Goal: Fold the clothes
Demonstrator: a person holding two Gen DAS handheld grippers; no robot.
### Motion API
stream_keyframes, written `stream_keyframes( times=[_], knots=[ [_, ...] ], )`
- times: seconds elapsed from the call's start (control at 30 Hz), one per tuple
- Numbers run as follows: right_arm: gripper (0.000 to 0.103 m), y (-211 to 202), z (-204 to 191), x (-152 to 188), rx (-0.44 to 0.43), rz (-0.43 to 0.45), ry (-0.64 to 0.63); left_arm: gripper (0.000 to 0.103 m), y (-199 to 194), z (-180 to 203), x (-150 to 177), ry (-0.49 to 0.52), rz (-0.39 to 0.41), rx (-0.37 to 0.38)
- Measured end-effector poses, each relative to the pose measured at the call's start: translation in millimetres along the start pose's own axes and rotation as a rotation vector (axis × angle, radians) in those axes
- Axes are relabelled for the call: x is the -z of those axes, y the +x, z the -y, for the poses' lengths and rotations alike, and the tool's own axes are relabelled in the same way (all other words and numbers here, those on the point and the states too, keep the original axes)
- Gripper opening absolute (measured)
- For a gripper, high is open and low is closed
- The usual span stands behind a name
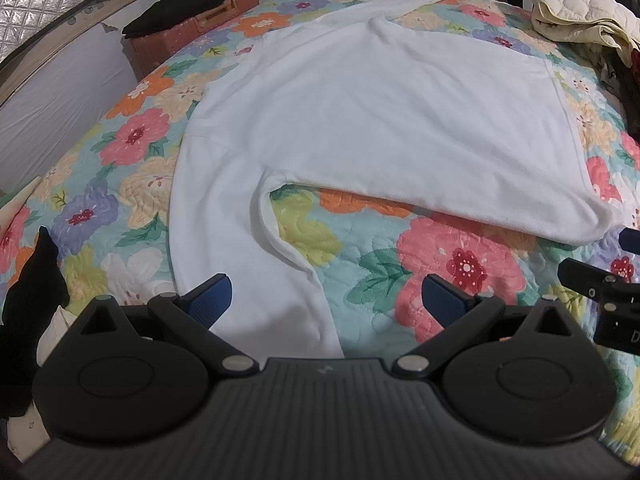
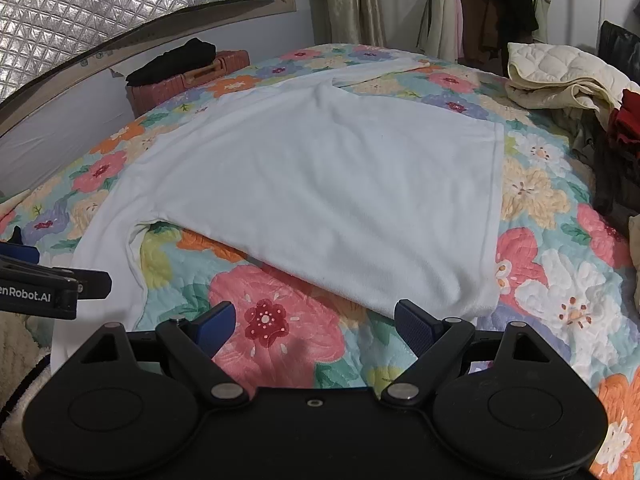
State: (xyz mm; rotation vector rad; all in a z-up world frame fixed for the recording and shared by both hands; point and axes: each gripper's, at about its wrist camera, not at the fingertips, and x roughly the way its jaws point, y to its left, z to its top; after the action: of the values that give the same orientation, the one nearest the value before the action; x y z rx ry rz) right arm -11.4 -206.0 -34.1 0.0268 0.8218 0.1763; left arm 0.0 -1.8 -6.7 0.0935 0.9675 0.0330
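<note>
- Starting the fold: a white long-sleeved top point(image 1: 360, 120) is laid flat on the floral quilt point(image 1: 360, 264) of the bed, body spread out, no fold seen yet.
- One sleeve point(image 1: 224, 240) runs toward the near edge; the other sleeve point(image 1: 404, 4) lies at the far side. The hem point(image 2: 494, 200) sits to the right in the right wrist view.
- Left claw point(image 1: 326, 300) is released, fingers spread wide, nothing gripped; it is held just above the near sleeve, whose end passes between the pads.
- Right claw point(image 2: 314, 326) is also released and empty, held over bare quilt, with its right pad just beside the near hem corner point(image 2: 464, 304).
- Step judged: pre-grasp, both claws lined up at the near edge of the garment.
- Next move likely needed: near sleeve pinched by the left claw, hem corner by the right, then the near side carried over the body.
- Thin fabric lies flush on the quilt, so a low, careful pinch is needed to avoid catching the quilt.
- Cream bedding pile point(image 2: 560, 76) at far right and a suitcase point(image 2: 192, 76) at far left are well clear.
</note>
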Motion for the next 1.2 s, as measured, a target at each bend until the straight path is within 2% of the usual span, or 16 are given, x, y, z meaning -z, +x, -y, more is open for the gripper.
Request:
stream_keyframes(
  times=[0.33, 0.47, 0.6, 0.77, 0.9, 1.0, 1.2],
  knots=[
    [0.09, 1, 1, 0, -0.002, -0.007, 0.0, 0.103, 2, -1, -1, 0.006, -0.005, -0.003],
    [0.09, 3, 2, 1, -0.021, -0.008, -0.012, 0.103, 2, -8, -1, 0.047, 0.028, -0.025],
    [0.09, 9, 3, 3, -0.112, 0.011, -0.045, 0.103, 8, -30, -3, 0.018, 0.022, -0.023],
    [0.09, 26, -11, 5, -0.291, -0.044, -0.078, 0.103, 25, -61, 1, -0.059, -0.025, 0.008],
    [0.09, 45, -37, 14, -0.491, -0.162, -0.142, 0.103, 40, -78, 8, -0.091, -0.05, 0.003],
    [0.088, 63, -57, 26, -0.604, -0.282, -0.179, 0.103, 49, -86, 12, -0.108, -0.08, -0.016],
    [0.084, 73, -71, 30, -0.688, -0.362, -0.228, 0.103, 61, -96, 15, -0.114, -0.113, -0.048]
  ],
)
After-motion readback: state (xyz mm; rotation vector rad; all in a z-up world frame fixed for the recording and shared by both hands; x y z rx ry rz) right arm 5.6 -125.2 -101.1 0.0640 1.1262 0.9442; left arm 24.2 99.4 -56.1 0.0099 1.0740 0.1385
